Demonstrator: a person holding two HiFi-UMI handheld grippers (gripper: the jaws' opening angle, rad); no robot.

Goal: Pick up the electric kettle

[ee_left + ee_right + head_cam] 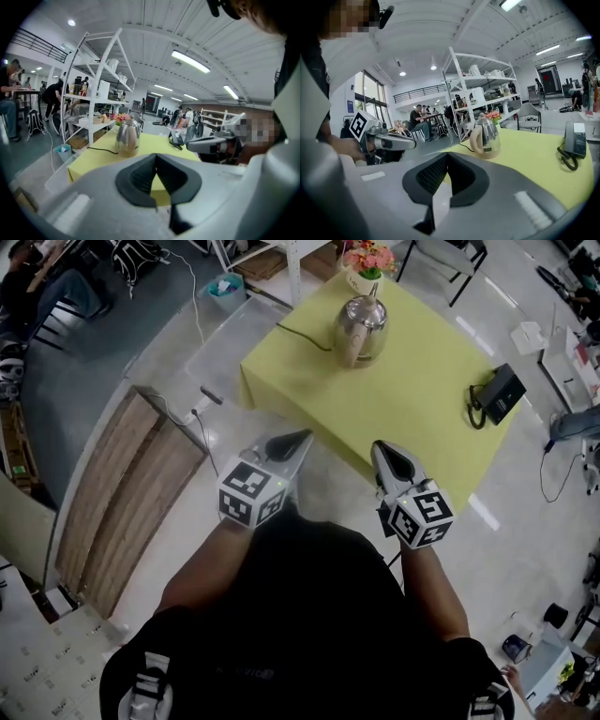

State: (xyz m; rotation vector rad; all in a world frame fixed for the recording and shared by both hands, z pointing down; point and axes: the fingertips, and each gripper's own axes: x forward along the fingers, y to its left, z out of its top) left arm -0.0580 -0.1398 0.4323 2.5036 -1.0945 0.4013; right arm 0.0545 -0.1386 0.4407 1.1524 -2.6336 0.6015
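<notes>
Sits at the start: holds left gripper (298,438) and right gripper (382,450) shut, empty, well short of the untouched electric kettle (360,329) on the yellow-clothed table (422,399); needs reaching, gripping, lifting.

Bare yellow table (403,399) lies open before the kettle (361,329); flowers (368,259) stand just behind.

Seen from above, a person in a black short-sleeved top (300,615) carries two pale grey, tapering handheld tools, the left gripper (298,436) and the right gripper (382,448). Each is lined at the tip with black ridged pads (140,180) and bears a white strip (532,211) on its shell. The left cube (251,493) and right cube (420,514) behind them are printed with black-and-white square markers.
</notes>
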